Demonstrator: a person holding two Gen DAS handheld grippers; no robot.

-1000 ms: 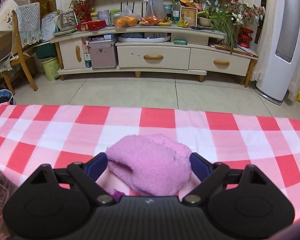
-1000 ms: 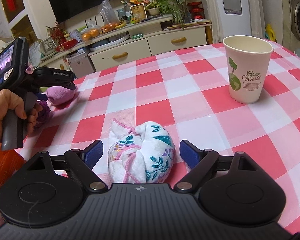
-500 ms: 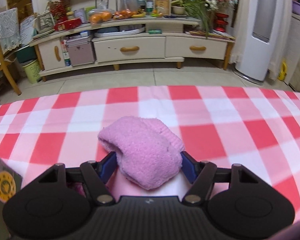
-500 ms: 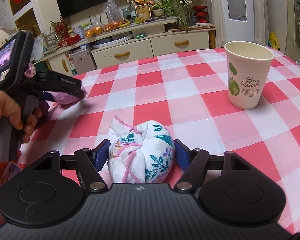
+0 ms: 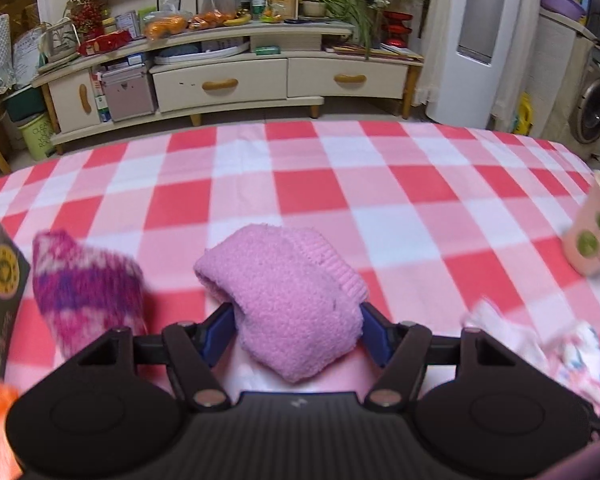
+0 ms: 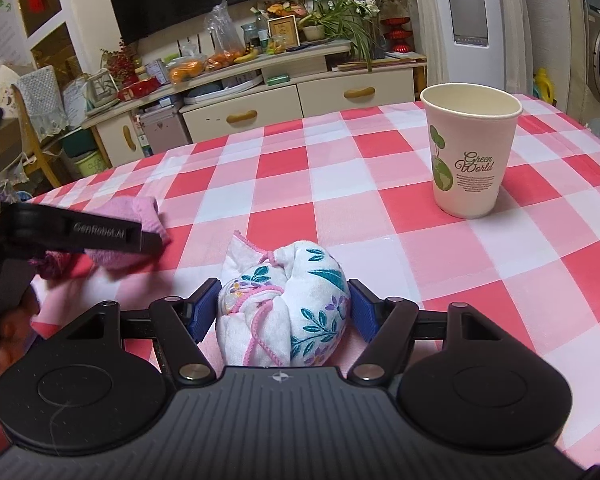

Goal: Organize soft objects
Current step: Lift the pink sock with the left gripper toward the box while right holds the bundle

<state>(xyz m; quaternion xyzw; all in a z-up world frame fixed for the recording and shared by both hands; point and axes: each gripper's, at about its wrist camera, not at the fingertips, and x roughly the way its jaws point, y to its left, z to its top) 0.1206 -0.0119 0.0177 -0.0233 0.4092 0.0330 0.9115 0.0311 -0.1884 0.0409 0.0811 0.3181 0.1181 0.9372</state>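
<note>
A fluffy pink sock (image 5: 288, 304), rolled into a bundle, sits on the checked tabletop (image 5: 340, 184). A purple-and-white patterned sock (image 5: 86, 288) lies just beside it. A white floral cloth bundle (image 6: 284, 304) rests nearby.

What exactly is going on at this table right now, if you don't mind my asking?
A person is sorting soft things on the checked tablecloth with two handheld grippers. The left gripper is closing on a pink fuzzy sock; the right gripper grips a knotted floral cloth bundle. A striped purple sock and a paper cup stand by.
</note>
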